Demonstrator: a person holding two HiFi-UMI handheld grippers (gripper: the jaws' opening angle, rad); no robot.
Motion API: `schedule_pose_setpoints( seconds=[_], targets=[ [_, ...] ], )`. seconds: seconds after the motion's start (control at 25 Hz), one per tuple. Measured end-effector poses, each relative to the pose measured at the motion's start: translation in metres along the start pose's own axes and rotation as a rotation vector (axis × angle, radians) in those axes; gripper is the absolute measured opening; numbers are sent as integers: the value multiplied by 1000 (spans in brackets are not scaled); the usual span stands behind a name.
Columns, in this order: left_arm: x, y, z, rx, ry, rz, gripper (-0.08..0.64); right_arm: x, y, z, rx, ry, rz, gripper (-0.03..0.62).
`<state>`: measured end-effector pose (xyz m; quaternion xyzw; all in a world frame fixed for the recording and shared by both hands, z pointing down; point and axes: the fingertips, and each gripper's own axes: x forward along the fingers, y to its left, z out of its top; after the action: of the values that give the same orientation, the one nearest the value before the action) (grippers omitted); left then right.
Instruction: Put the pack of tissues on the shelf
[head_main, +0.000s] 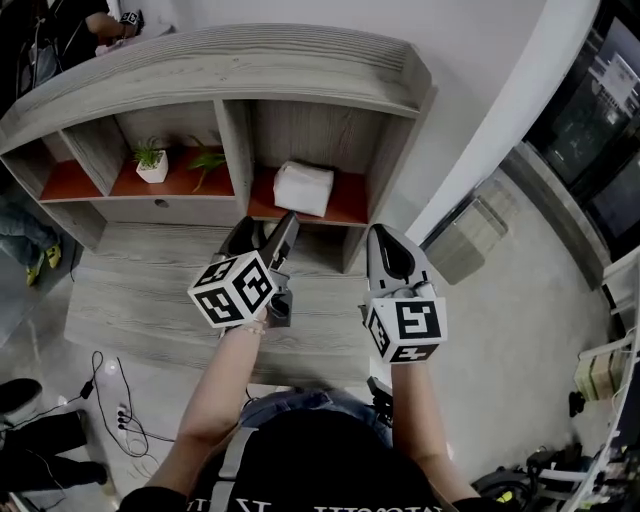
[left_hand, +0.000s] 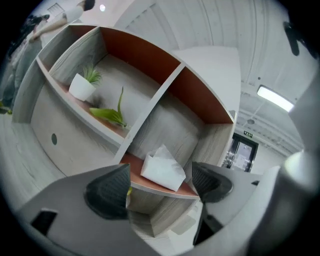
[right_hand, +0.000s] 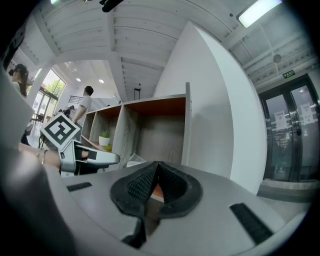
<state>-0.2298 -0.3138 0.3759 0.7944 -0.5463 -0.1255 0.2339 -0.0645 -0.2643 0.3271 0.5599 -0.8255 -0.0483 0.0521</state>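
Note:
A white pack of tissues lies on the orange board in the right-hand compartment of a grey wooden shelf unit. In the left gripper view the pack of tissues rests near the board's front edge, seen between my jaws but farther away. My left gripper is open and empty, a short way in front of that compartment. My right gripper is shut on nothing, to the right of the left one, near the unit's right side wall. A corner of the pack shows in the right gripper view.
The left compartment holds a small plant in a white pot and a loose green sprig. A low wooden step runs in front of the unit. Cables lie on the floor at left. A white wall stands at right.

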Motion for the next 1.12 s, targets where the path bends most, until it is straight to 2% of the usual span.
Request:
schedule_pose_setpoints(
  seconds=[0.28,0.52,0.68,0.88,1.12],
  targets=[
    [-16,0,18,213,-52,-78,374,6,13,0,13,-2,-20,17],
    [-28,0,31,407,-99,-112,363,10,23,3,-6,-18,-19,17],
    [-36,-1,38,489,-141,-92,315,10,24,8,-29,-33,-2,17],
    [-46,-12,49,553,-239,-55,216,9,20,16,-62,-50,44,17],
    [-47,-34,52,627,-271,-15,94,8,12,20,-79,-70,105,17]
  ],
)
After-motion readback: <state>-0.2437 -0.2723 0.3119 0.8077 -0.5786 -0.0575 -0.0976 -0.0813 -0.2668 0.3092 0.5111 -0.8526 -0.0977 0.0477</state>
